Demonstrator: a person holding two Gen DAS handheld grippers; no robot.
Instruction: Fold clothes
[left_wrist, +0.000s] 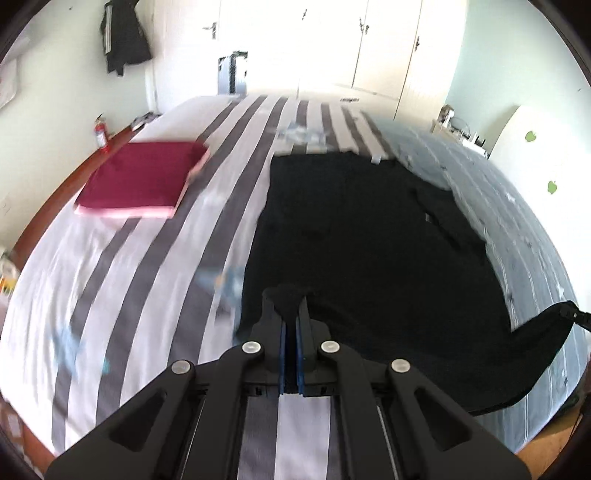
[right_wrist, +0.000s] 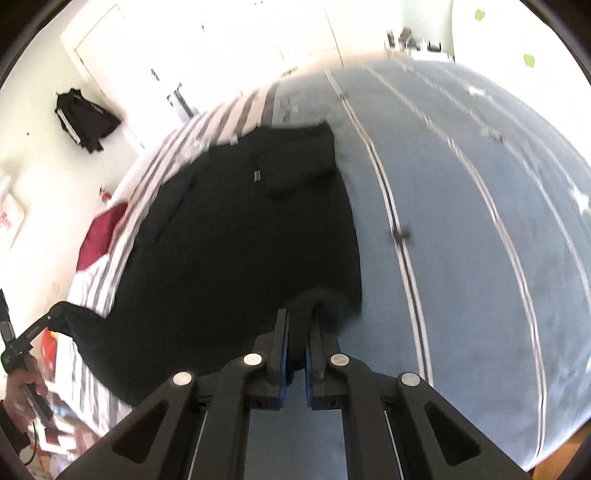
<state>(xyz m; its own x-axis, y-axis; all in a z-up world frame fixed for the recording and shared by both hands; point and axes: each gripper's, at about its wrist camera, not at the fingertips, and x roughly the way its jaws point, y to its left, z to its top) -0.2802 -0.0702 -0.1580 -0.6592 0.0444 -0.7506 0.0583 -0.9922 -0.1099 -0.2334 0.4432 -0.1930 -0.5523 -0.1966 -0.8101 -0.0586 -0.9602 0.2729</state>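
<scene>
Black garment (left_wrist: 362, 229) spread on my bed, near hem lifted at both corners; folded maroon piece (left_wrist: 142, 177) at ten o'clock.

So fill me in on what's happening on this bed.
A person is folding a black garment on the bed, with a handheld gripper in each hand. The left gripper and right gripper are each shut on the garment's near edge. A folded maroon garment already lies to the left.
</scene>
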